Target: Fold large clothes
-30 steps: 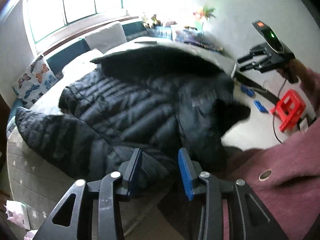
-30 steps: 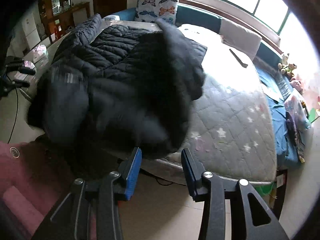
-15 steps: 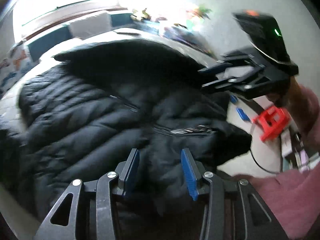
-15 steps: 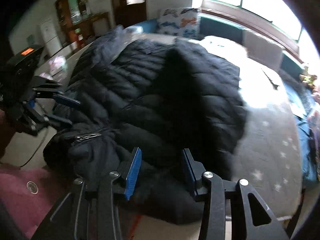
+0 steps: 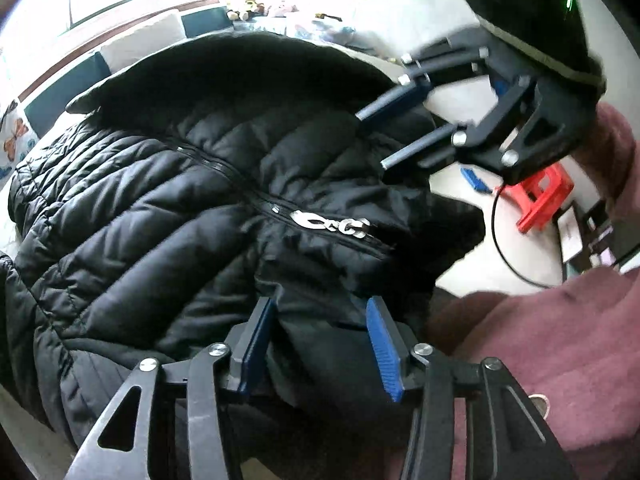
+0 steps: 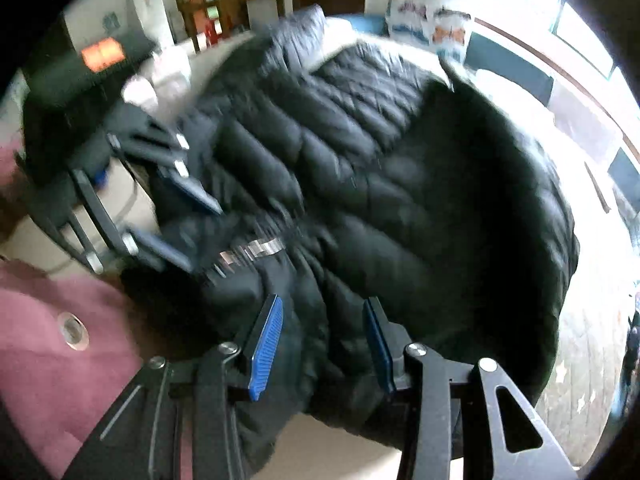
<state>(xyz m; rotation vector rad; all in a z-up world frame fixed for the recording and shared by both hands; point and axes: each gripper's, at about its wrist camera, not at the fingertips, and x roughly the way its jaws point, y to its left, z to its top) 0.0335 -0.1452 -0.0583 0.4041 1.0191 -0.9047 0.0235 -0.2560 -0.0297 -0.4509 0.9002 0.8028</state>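
A large black quilted puffer jacket lies spread on the bed, its zipper pull facing me; it also fills the right wrist view. My left gripper is open, its blue pads on either side of the jacket's near hem. My right gripper is open too, with the hem bunched between its pads. In the left wrist view the right gripper hovers over the jacket's right side. In the right wrist view the left gripper shows blurred at the left.
The bed has a grey star-patterned cover. Pillows and a window line its far side. A red stool and a black cable lie on the floor to the right. My maroon sleeve fills the lower right.
Both grippers have moved closer to the jacket's near hem and toward each other; the jacket now fills both views. Both stay open.
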